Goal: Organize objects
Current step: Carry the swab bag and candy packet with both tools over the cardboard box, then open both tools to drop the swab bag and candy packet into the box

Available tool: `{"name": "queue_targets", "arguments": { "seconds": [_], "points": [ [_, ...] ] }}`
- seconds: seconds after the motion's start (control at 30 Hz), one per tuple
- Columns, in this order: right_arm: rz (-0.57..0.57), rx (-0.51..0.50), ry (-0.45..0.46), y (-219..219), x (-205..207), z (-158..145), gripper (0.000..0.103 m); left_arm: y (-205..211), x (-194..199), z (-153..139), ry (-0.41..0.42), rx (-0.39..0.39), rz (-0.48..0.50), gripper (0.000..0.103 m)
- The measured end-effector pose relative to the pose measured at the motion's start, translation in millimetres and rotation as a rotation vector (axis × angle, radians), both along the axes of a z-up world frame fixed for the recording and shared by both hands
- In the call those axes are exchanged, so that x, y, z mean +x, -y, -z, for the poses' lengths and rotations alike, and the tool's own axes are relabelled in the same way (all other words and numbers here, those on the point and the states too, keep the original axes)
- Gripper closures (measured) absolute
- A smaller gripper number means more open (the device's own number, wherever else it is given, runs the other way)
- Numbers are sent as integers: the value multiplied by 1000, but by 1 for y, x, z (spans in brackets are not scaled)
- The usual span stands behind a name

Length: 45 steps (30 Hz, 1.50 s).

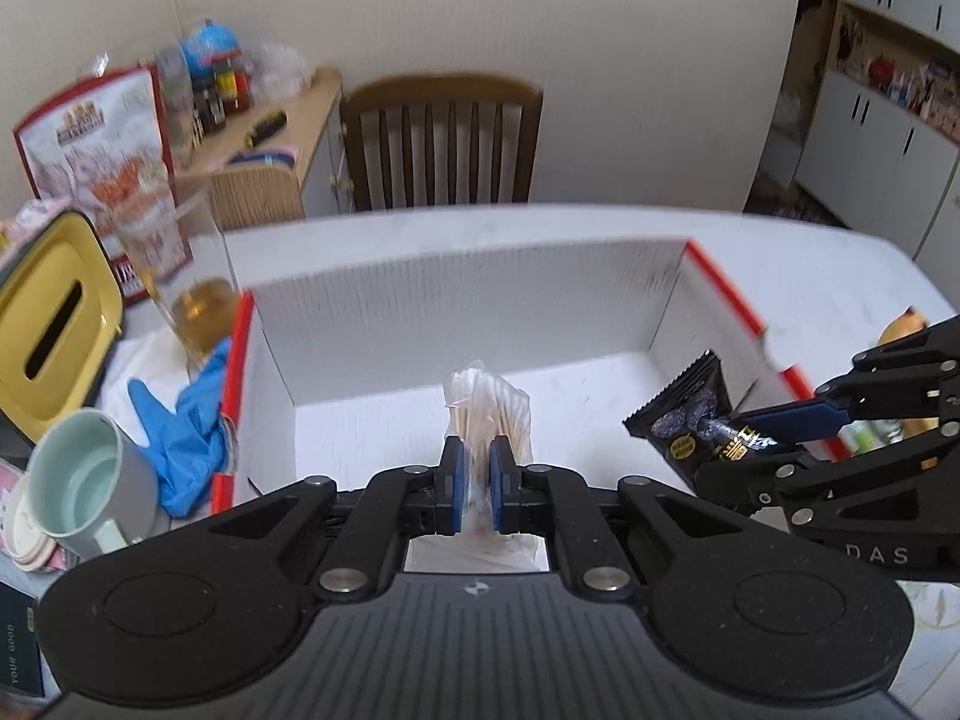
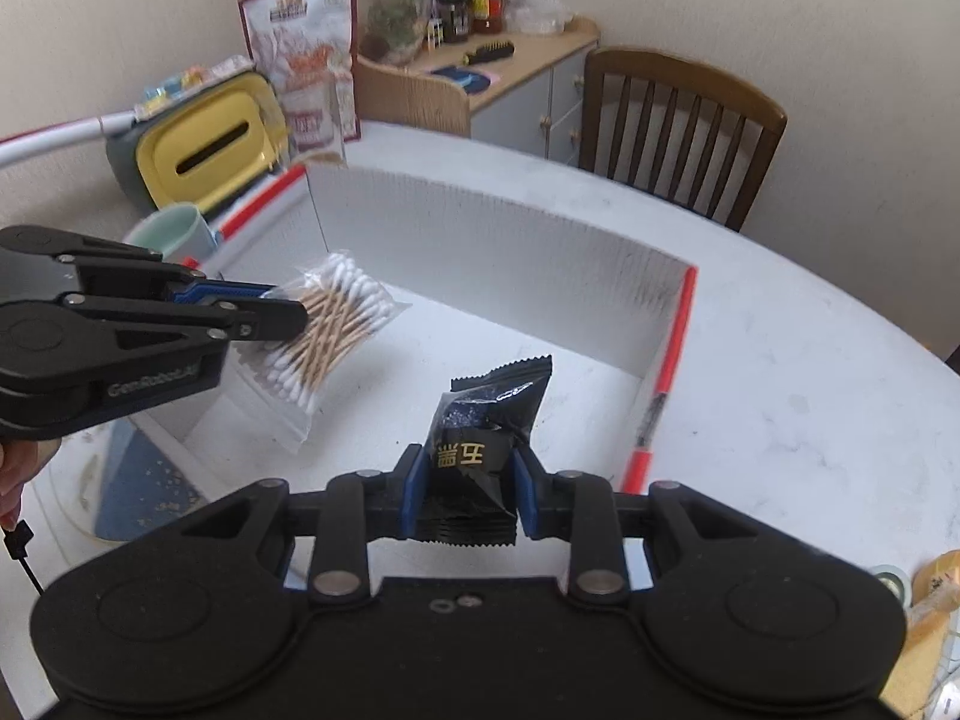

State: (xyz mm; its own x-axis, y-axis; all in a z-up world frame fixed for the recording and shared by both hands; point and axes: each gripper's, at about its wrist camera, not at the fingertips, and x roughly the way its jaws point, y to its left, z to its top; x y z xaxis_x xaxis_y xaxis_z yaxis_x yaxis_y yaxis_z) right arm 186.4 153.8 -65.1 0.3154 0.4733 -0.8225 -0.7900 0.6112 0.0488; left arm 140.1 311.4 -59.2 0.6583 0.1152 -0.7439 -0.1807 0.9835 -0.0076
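Left tongs (image 1: 475, 468) gripped a bag of cotton swabs (image 2: 330, 324) and right tongs (image 2: 462, 489) clasped a black snack packet (image 2: 489, 414), both held over the open white box (image 2: 510, 240) on the tabletop (image 2: 810, 372).

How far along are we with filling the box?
Done: nothing lies in the box yet. In hand: left claw grips the cotton swab bag, right claw grips the black snack packet, both over the box. Left: release both inside; blue glove and mug remain outside.
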Motion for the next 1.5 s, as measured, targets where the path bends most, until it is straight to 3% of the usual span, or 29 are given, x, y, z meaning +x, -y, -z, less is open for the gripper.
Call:
{"name": "queue_targets", "arguments": {
  "seconds": [0.4,0.73,0.87,1.03,1.17,1.27,1.5],
  "points": [
    [-34,-96,-18,-27,0,30,72,-12,27,34,-143,-31,7,95],
    [-42,-109,-21,-35,2,33,71,-14,31,40,-192,-45,7,95],
    [-39,-102,-17,-33,3,30,64,-13,32,40,-208,-28,20,95],
    [-37,-76,-18,-28,2,22,62,-13,30,38,-215,-22,27,93],
    [-42,-36,-10,-22,-2,12,51,-13,28,35,-222,-17,26,92],
    [-53,-19,-2,-17,-5,5,48,-14,28,35,-229,-21,16,92],
    [-60,21,19,0,-14,-11,42,-14,20,29,-201,-37,-3,92]
  ]
}}
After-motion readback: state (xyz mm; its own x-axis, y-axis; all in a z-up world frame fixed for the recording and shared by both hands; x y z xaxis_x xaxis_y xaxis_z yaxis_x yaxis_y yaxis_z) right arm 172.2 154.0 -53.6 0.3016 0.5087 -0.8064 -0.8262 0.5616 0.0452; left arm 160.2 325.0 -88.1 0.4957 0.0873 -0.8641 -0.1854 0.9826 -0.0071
